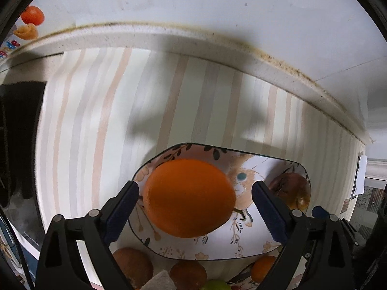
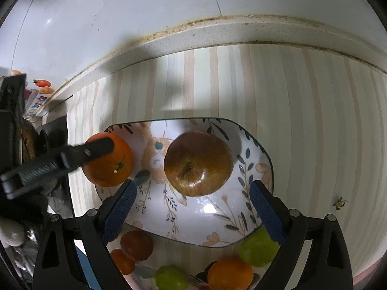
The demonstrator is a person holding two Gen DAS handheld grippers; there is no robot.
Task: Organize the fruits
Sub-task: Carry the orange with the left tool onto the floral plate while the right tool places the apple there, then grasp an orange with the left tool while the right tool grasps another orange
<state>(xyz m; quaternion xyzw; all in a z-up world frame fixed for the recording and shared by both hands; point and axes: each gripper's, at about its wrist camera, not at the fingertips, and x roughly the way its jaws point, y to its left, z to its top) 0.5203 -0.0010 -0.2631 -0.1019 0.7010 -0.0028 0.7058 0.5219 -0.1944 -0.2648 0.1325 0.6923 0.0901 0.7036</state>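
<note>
Floral plate point(image 2: 254, 159) on striped cloth point(image 2: 302, 120) holding red apple point(image 2: 198, 163), orange point(image 1: 189, 197) between left gripper point(image 1: 195, 207) fingers above plate's left edge, contact unclear, right gripper point(image 2: 192, 207) spread wide, empty, near apple.

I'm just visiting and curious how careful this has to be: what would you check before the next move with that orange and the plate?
1. Left fingers open around the orange: ok, gap on one side.
2. Orange settled on the plate: cannot tell; it is at the rim.
3. Apple resting on the plate: ok.
4. Right fingers open and empty: ok.
5. Bare room on the plate: ok.
</note>
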